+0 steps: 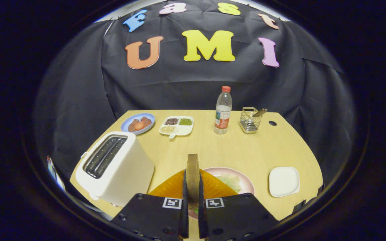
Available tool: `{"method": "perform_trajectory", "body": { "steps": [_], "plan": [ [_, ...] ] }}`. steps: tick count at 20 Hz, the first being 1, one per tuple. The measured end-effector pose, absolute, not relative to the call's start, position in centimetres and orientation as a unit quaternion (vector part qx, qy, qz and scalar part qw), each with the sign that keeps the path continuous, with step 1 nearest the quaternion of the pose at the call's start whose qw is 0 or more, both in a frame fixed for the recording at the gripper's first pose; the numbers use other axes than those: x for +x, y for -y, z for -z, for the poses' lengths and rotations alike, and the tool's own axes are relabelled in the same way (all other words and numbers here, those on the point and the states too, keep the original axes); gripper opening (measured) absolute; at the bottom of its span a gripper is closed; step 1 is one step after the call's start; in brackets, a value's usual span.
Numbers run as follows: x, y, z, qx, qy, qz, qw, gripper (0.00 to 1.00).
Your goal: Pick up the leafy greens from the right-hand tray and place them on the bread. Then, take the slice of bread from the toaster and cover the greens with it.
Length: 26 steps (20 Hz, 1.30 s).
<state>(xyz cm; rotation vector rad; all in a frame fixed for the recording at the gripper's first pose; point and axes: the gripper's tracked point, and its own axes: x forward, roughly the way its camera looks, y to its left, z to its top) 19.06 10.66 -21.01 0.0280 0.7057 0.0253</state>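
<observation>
While fingers [193,201] pinch bread slice [192,174], greens [230,181] half-hidden.

gripper [193,201] | fingers close together, nearly parallel, pointing forward | both press on a bread slice [192,174] held on edge between them (its upper end rises past the tips)

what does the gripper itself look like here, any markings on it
The gripper shows as two flat, angular matte plates, one on each side, with small round screw heads near the edges and corners. Each plate carries a square white tag with a black coded pattern, set at its inner top corner. Two narrow upright fingers rise between the plates, side by side. No cables or sleeve are visible.
</observation>
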Motion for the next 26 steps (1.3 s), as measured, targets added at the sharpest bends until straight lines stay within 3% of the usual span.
{"method": "perform_trajectory", "body": {
  "steps": [7,19,21,23,26],
  "plan": [
    [18.6,-9.1,24.0,0.034,-0.334,-0.054,0.94,0.11],
    [18.8,-3.6,28.3,-0.062,-0.31,-0.015,0.949,0.16],
    [18.6,-3.2,29.3,-0.068,-0.313,-0.009,0.947,0.25],
    [18.5,-2.7,29.9,-0.078,-0.31,-0.002,0.948,0.25],
    [18.3,-2.3,30.8,-0.09,-0.305,-0.002,0.948,0.35]
  ]
}}
